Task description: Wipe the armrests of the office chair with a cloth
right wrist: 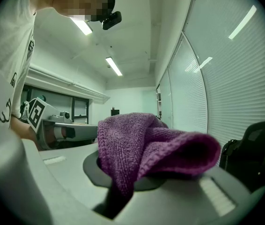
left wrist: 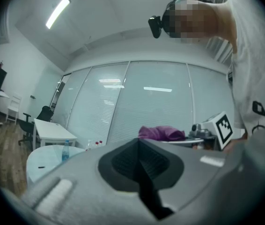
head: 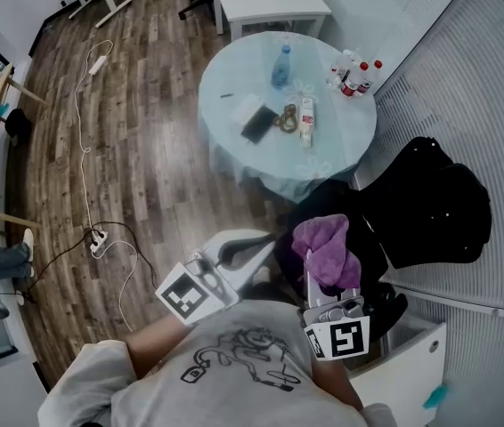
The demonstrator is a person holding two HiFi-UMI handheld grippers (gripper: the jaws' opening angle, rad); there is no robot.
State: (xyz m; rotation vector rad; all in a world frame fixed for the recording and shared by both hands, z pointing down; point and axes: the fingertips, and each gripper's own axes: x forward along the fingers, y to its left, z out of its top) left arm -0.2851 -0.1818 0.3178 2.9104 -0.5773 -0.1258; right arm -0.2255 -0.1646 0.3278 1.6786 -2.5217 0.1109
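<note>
The black office chair [head: 432,205] stands to my right, against the blinds; its dark back also shows at the edge of the right gripper view [right wrist: 258,145]. My right gripper [head: 312,272] is held close to my chest and is shut on a purple cloth [head: 322,248], which bunches over the jaws [right wrist: 152,143]. The left gripper [head: 264,239] is beside it, shut and empty [left wrist: 142,162]. The purple cloth [left wrist: 161,133] is seen from the left gripper view too. Neither gripper touches the chair.
A round glass table [head: 225,127] ahead carries a water bottle [head: 281,66], small red-capped bottles [head: 356,76] and a phone [head: 258,124]. A power strip and cables [head: 99,238] lie on the wood floor. A white cabinet [head: 412,356] sits by my right side.
</note>
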